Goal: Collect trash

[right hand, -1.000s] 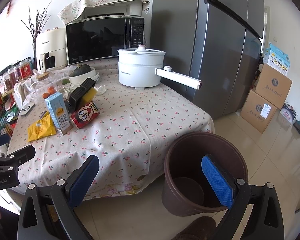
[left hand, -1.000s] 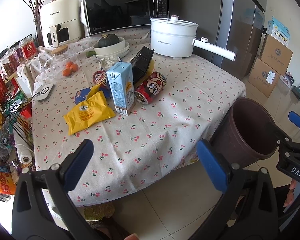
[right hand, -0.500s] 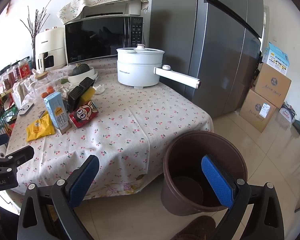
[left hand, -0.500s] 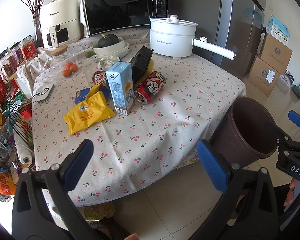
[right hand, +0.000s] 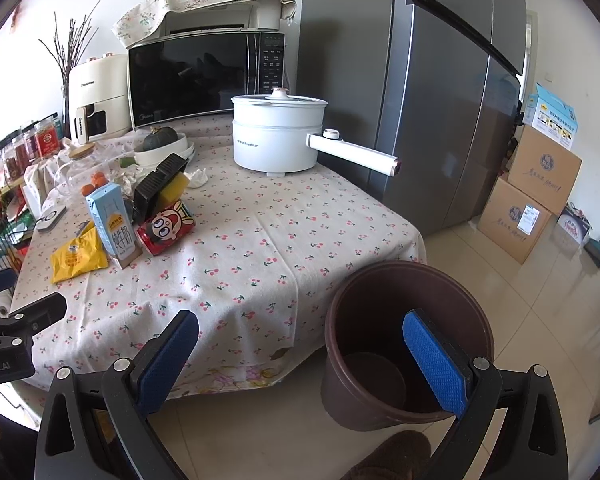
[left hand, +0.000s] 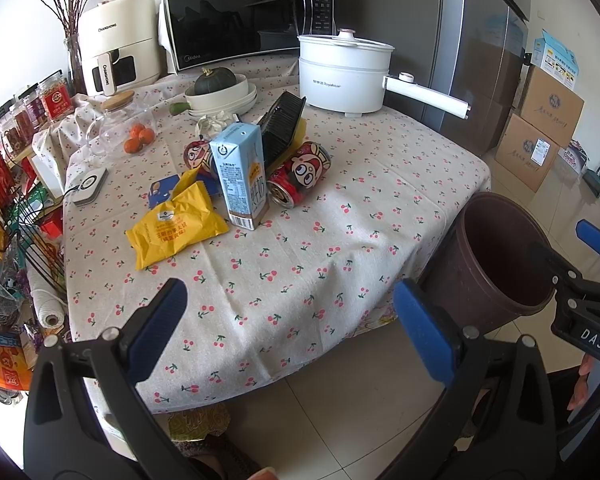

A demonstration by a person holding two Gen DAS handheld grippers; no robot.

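My left tongs [left hand: 288, 316] gape wide over the near table edge, holding and touching nothing; my right tongs [right hand: 300, 344] are just as wide and empty, above the brown bin [right hand: 408, 344] on the floor beside the table [left hand: 300, 264]. I judge nothing is collected yet. Next I'd reach forward with the left for the yellow packet [left hand: 176, 228], nearest, then the milk carton [left hand: 242, 176] and red can [left hand: 298, 172] behind it.
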